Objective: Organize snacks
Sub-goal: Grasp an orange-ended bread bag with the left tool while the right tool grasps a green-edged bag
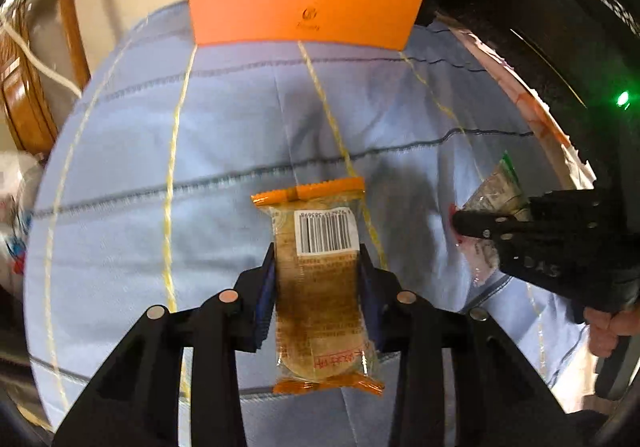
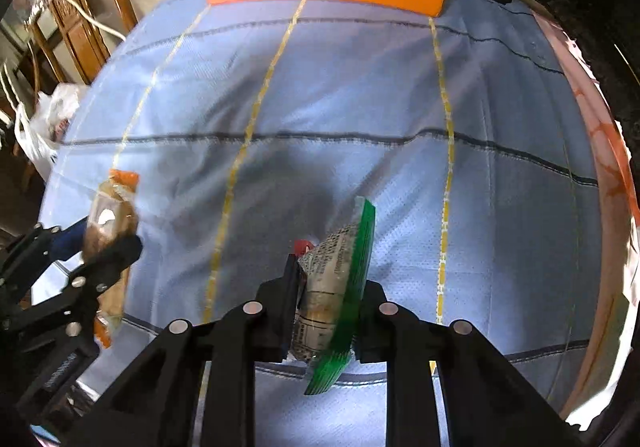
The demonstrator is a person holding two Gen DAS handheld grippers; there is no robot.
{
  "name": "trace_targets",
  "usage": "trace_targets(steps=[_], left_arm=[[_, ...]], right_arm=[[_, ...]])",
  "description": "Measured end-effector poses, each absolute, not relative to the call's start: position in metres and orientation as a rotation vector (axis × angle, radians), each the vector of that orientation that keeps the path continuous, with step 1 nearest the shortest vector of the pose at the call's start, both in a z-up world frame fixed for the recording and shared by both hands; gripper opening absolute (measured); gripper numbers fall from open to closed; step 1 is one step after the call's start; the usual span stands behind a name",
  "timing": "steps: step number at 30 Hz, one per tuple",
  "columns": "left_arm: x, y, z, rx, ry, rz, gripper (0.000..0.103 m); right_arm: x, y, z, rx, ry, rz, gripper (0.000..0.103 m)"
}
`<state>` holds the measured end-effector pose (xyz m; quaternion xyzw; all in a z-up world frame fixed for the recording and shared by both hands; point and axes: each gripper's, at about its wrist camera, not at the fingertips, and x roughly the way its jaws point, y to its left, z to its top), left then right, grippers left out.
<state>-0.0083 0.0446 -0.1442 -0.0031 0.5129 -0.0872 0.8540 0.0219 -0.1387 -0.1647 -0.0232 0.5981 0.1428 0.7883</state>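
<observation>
- Left gripper [image 1: 318, 267]: fingers clamped on the orange-edged snack pack [image 1: 320, 279], held above the blue cloth [image 1: 224, 135] on the table. Long axis runs along the fingers, barcode end toward the orange box [image 1: 306, 13].
- Right gripper [image 2: 326, 299]: fingers clamped on the green-edged snack pack [image 2: 340, 287], tilted edge-up, long axis roughly forward.
- Risk: slick film; either pack may slip or rotate, or catch the box wall.

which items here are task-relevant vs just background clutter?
In the job:
- orange-edged snack pack, held in left gripper
- green-edged snack pack, held in right gripper
- orange box at the far end of the table, snacks already inside

Lying about:
- blue tablecloth
- wooden chair
- white plastic bag
</observation>
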Motion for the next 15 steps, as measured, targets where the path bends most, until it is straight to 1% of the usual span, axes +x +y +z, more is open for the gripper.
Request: trace_targets(steps=[3, 7, 10, 15], left_arm=[[0.000, 0.040, -0.128, 0.108, 1.031, -0.149, 0.036], [0.014, 0.033, -0.093, 0.132, 0.961, -0.166, 0.036], [0.037, 0.031, -0.064, 0.130, 0.897, -0.186, 0.036], [0.090, 0.033, -0.036, 0.100, 0.853, -0.188, 0.036]], right_arm=[[0.017, -0.143, -0.137, -0.009, 1.237, 0.348, 0.022], [0.031, -0.147, -0.094, 0.011, 1.137, 0.362, 0.022], [0.055, -0.154, -0.057, -0.009, 1.039, 0.319, 0.022], [0.110, -0.167, -0.018, 0.015, 0.925, 0.260, 0.022]])
